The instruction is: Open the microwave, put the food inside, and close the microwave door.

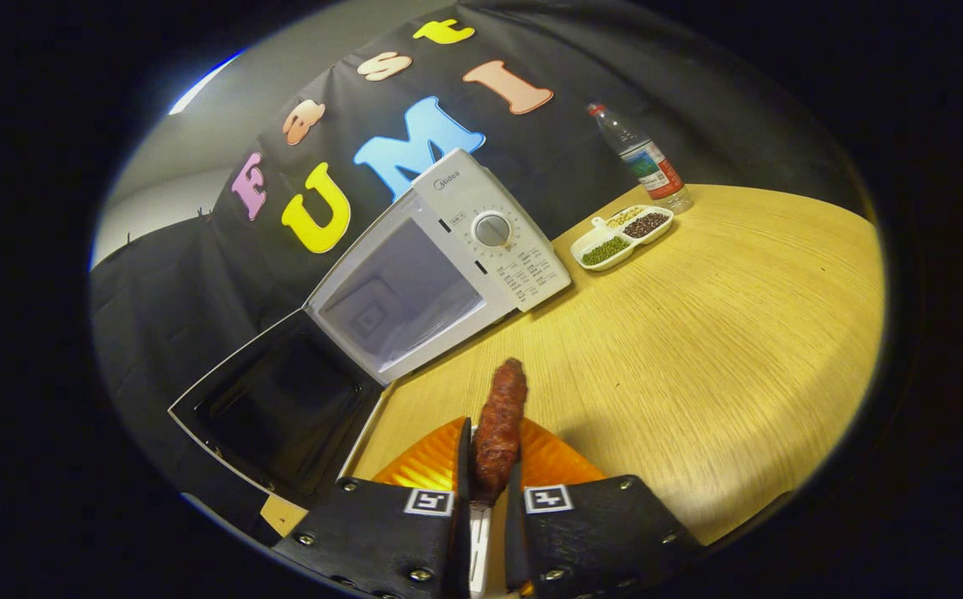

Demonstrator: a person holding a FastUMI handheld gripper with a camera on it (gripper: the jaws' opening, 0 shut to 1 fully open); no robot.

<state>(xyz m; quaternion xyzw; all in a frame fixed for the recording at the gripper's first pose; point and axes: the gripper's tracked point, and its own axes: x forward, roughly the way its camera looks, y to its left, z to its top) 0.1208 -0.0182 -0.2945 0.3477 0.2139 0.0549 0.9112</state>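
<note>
A long reddish-brown grilled sausage (pixel 499 428) is held between the two fingers of the gripper (pixel 488 482), which are closed to a narrow gap and press on its near end from both sides; the far end of the sausage projects ahead of the fingertips. Directly beneath it, just beyond the fingers, a ribbed translucent orange plate (pixel 427 462) is seen resting near the front edge of the round light-wood table (pixel 722 349). A square black-and-white marker tag is fixed on top of each finger. Beyond the sausage, toward the far left part of the table, a white countertop microwave oven (pixel 439 266) is placed with its pale cavity exposed and empty; the brand name "Midea" is printed at the top of its control panel, above a round grey dial and rows of small print too fine to be made out. Its dark-windowed door (pixel 269 412) is swung fully open past the table's left edge. Near the far edge of the table, a white three-compartment dish (pixel 624 235) holding green, dark and yellowish beans is set, and just behind it a clear plastic water bottle (pixel 643 158) with a red cap and red label stands upright.
</note>
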